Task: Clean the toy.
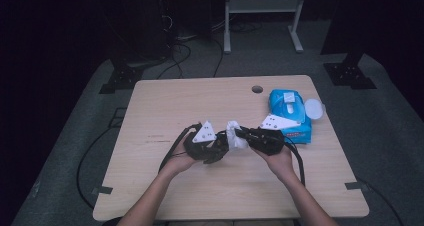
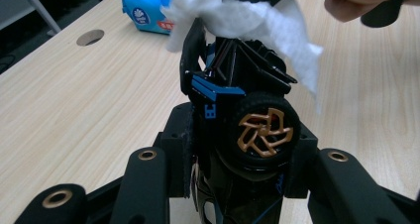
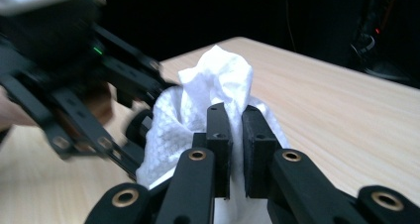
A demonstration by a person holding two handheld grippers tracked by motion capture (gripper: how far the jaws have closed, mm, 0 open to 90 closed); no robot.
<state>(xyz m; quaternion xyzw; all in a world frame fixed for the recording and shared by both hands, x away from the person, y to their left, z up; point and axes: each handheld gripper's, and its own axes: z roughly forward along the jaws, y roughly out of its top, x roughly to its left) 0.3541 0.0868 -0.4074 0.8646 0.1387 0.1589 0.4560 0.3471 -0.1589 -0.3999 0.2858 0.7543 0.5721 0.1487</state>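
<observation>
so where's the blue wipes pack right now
In the high view the blue wipes pack lies on the table's far right part, just beyond the right hand-held gripper and right of the round hole.

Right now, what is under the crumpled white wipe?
The white wipe, pinched by the right gripper, drapes over a black toy car with blue trim clamped in the left gripper. The car's covered end is hidden.

No legible text, blue wipes packet print too blurred to read
</observation>
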